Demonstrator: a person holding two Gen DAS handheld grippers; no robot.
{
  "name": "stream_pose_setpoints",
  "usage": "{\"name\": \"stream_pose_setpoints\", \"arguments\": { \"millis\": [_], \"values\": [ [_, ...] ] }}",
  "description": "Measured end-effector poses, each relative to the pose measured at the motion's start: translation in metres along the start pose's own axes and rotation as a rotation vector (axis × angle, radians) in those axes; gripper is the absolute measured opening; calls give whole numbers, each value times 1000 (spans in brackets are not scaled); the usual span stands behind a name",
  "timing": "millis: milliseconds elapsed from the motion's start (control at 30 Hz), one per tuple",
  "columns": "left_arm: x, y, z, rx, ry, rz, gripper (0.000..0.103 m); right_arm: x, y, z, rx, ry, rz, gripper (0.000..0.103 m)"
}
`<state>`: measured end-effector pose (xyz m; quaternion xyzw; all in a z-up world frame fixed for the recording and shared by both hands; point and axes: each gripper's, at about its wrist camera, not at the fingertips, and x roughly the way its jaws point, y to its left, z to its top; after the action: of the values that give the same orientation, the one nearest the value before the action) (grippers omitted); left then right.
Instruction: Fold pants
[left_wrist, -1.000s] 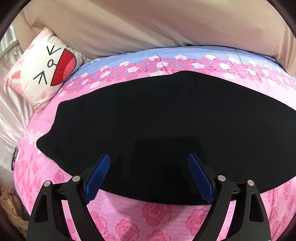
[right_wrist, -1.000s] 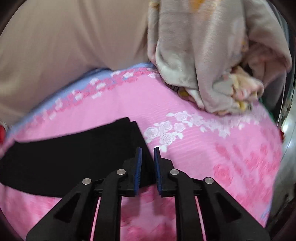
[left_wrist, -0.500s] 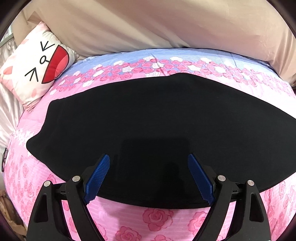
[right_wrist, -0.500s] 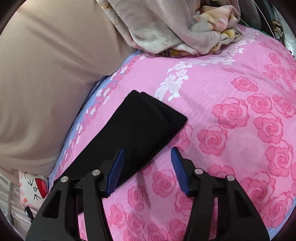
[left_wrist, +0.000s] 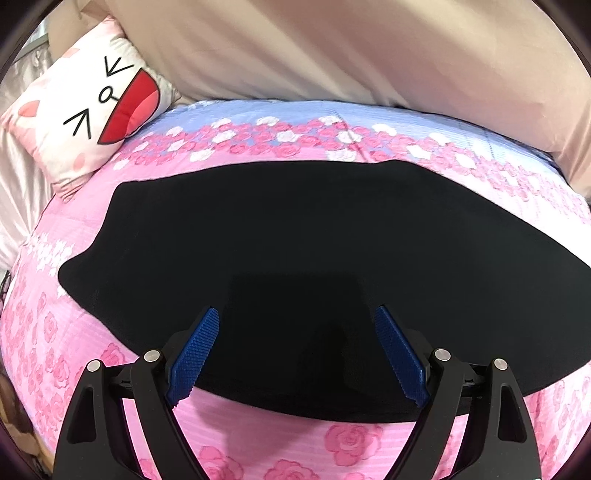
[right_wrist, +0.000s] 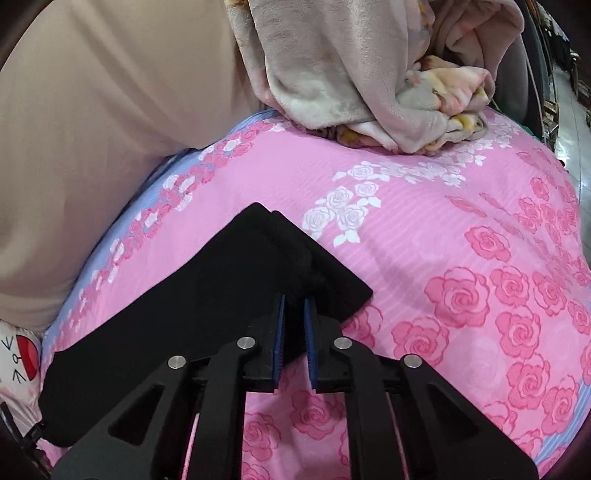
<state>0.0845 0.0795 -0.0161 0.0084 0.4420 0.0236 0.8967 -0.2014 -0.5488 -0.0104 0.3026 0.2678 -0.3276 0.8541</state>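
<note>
Black pants (left_wrist: 295, 251) lie flat across a pink rose-print bedspread (left_wrist: 351, 443), folded lengthwise. My left gripper (left_wrist: 297, 319) is open and empty, hovering over the near edge of the pants' middle. In the right wrist view the leg end of the pants (right_wrist: 229, 295) points to the upper right. My right gripper (right_wrist: 293, 302) is shut on the pants' near edge close to the leg cuffs, with black cloth pinched between the blue pads (right_wrist: 279, 332).
A white cartoon-face pillow (left_wrist: 92, 99) sits at the far left of the bed. A beige cover (left_wrist: 332, 48) runs along the far side. A crumpled beige and floral blanket (right_wrist: 369, 74) is heaped beyond the pants' leg end.
My right gripper was shut, opened beside the leg end, and has now shut on the pants' edge. My left gripper stayed open over the pants, shifting only slightly.
</note>
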Motion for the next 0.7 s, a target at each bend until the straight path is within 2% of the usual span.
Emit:
{"name": "stream_pose_setpoints", "arguments": {
  "millis": [100,233,300,400,567,633,667,700],
  "values": [
    [-1,-13,1,30,2,-2,85,-2,5,4,-52,-27,-34,4],
    [-6,-27,1,64,-9,-10,85,-8,-21,13,23,-40,-28,4],
    [-10,-32,1,72,-16,-14,85,-3,-30,8,43,-24,-41,4],
    [-9,-35,1,75,-15,-7,85,1,-33,4,71,-23,-13,6],
    [-5,-35,0,72,-6,2,85,-17,-30,-5,138,-26,43,31],
    [-5,-32,-2,61,-4,3,85,-18,-38,-13,232,-17,108,65],
    [-4,-30,-3,55,-2,4,85,-12,-41,-17,273,-4,149,67],
    [-3,-27,-4,48,2,5,85,-11,-39,-17,264,-33,146,67]
  ]
}}
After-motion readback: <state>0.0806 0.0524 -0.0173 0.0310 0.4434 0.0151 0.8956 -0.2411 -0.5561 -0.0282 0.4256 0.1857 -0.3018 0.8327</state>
